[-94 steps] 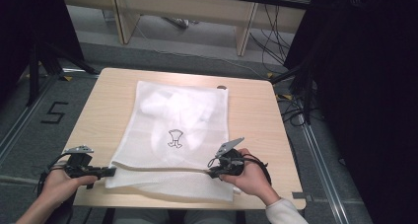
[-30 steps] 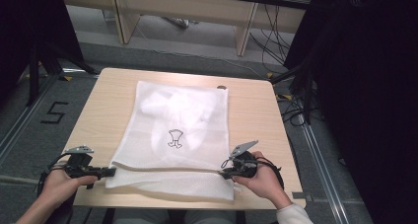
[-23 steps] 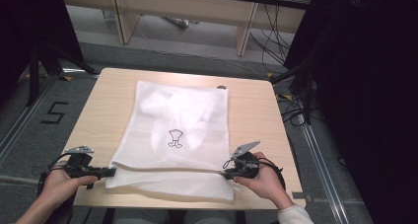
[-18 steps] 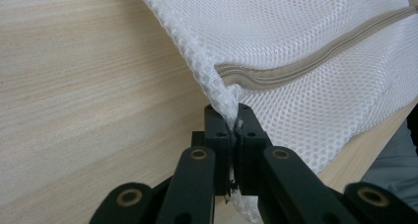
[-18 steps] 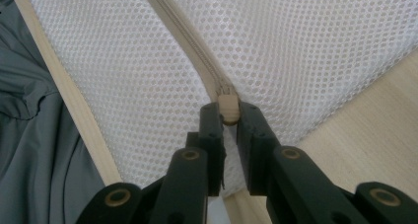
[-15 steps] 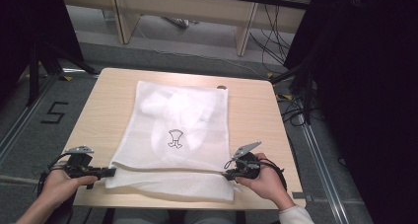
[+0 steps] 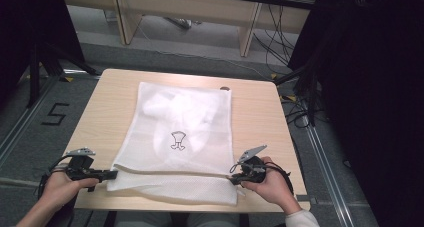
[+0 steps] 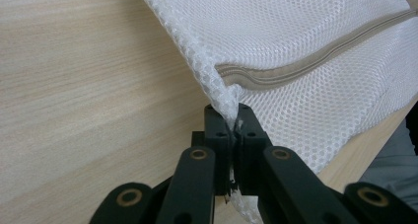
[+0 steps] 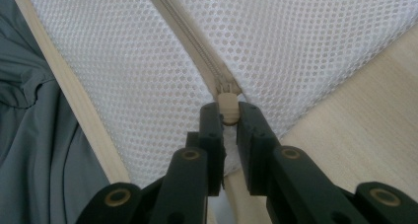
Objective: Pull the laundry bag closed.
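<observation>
Wood-grained bench (image 7: 105, 107) carries a white mesh laundry bag (image 7: 200, 137) lying flat down its middle, with pale clothing inside and its zipped end nearest the person. The beige zipper (image 8: 315, 61) is the long axis that matters: it runs across the bench from one hand to the other, parallel to the near edge and just inside it. The left tool (image 7: 102, 175) is clamped on the bag's near-left corner, mesh bunched between its closed jaws, so it looks to be anchoring that end. The right tool (image 7: 239, 177) sits at the opposite end of the zipper, jaws narrowed onto the zipper slider (image 9: 227, 101), which is the thing a next pull would act on. Judging by this, the slider has the whole zipper line open toward the left hand, while to the right only a short strip of bare bench remains before the edge. The near edge is close too; the bag's lower flap almost reaches it.
</observation>
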The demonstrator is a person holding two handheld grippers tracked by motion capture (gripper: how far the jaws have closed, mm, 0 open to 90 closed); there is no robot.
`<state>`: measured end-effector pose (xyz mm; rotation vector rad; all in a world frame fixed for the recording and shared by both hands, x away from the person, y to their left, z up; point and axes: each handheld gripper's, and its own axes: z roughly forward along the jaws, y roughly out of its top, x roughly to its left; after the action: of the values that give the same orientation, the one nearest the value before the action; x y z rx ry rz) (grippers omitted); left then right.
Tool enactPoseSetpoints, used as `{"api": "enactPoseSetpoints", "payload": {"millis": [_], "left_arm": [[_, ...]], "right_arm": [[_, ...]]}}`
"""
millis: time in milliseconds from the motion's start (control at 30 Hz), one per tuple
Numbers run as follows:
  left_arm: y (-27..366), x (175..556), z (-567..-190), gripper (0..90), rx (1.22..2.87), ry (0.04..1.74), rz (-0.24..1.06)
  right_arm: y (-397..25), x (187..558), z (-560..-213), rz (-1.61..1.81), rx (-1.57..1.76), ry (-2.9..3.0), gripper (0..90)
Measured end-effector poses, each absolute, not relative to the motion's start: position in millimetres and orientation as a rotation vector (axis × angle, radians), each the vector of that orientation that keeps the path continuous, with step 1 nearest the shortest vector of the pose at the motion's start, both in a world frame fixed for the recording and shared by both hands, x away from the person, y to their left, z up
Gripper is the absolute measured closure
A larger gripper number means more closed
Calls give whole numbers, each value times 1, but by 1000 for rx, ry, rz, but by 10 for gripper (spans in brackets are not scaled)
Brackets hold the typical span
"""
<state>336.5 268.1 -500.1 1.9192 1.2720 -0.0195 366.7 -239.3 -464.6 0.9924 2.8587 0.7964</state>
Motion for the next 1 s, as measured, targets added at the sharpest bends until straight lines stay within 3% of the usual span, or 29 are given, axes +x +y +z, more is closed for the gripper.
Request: {"api": "enactPoseSetpoints", "payload": {"millis": [1000], "left_arm": [[265,336,-503,829,1957,1256,10]], "right_arm": [[-245,365,-469,776,1050,2874,817]]}}
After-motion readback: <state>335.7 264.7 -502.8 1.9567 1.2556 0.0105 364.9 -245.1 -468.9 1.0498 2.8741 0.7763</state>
